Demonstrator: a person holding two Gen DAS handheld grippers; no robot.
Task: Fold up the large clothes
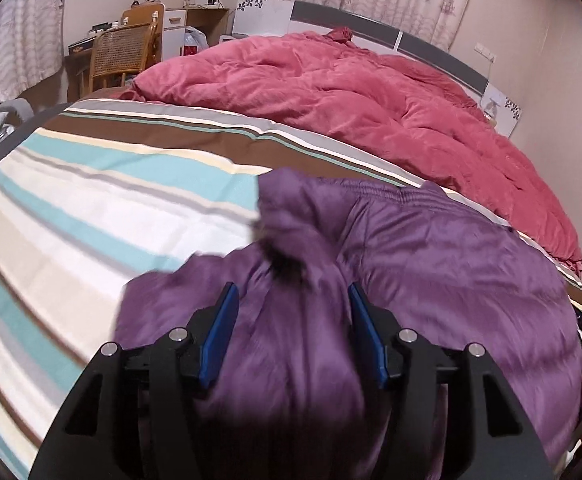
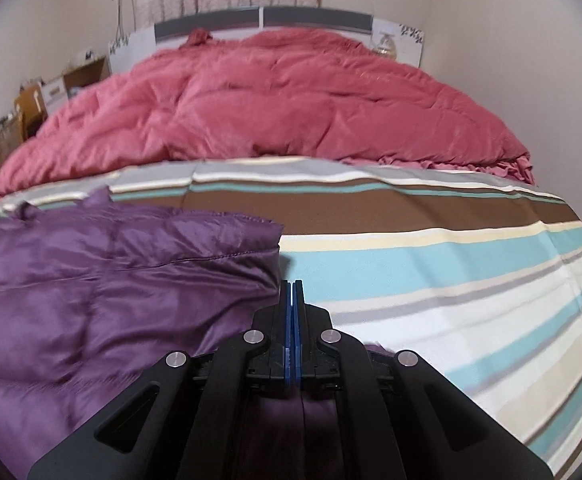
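Observation:
A purple padded jacket (image 1: 431, 264) lies on the striped bed sheet (image 1: 91, 208), with its elastic hem toward the red quilt. My left gripper (image 1: 293, 300) hovers over a bunched fold of it. It is open, the blue pads (image 1: 221, 332) standing apart on either side of the cloth without pressing it. In the right wrist view the jacket (image 2: 91, 280) fills the left half. My right gripper (image 2: 294, 286) sits at the jacket's right edge with its pads pressed together. Purple cloth is drawn up in creases to the base of those pads.
A rumpled red quilt (image 2: 271, 100) covers the far half of the bed in front of the headboard (image 2: 263, 18). A cane chair (image 1: 121, 54) and a desk stand at the far left. Striped sheet (image 2: 471, 300) lies bare to the jacket's right.

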